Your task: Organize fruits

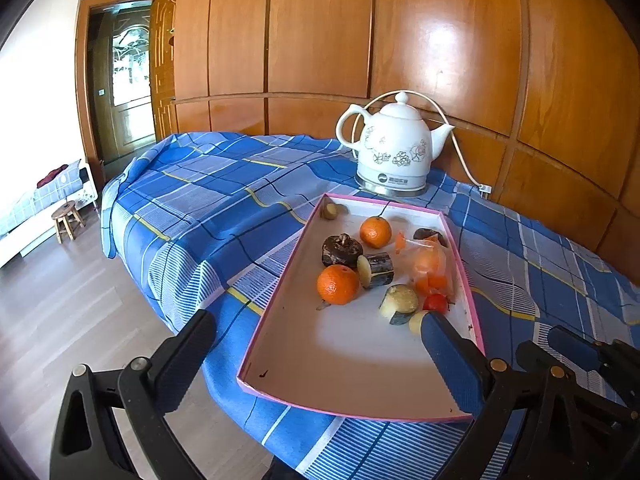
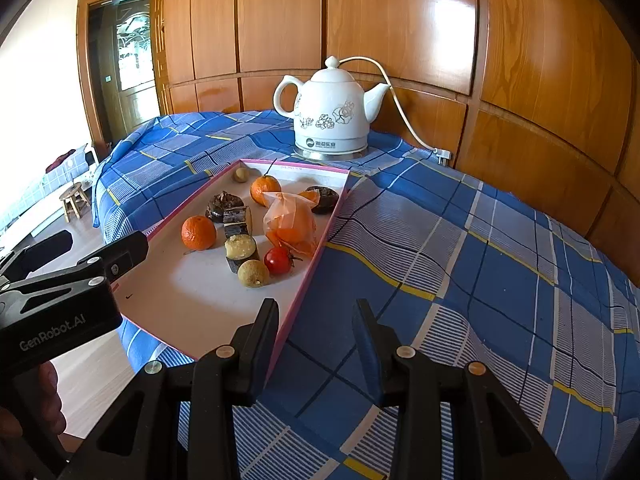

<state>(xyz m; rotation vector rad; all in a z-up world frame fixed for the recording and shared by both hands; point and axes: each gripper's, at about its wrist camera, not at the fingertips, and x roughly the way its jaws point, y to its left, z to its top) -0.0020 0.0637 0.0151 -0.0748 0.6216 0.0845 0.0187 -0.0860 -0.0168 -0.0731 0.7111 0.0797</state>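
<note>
left gripper [image 1: 316, 348]: released, jaws wide over pink-rimmed tray [image 1: 280, 280] | right gripper [image 2: 316, 328]: released, empty, above tray's near right rim | fruits: two oranges [image 2: 199, 232], tomato [image 2: 279, 260] in tray on checked tabletop [image 2: 460, 260], kettle [image 2: 330, 112] behind

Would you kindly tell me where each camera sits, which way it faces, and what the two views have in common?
Left wrist: on the left gripper, at the tray's near left corner, looking along the tray toward the kettle; its own open fingers show, and the right gripper at lower right.
Right wrist: on the right gripper, over the tray's near right edge, facing the kettle; its own fingers show, the left gripper at left.
Shared: tray, fruits, kettle, blue cloth, wooden wall.
</note>
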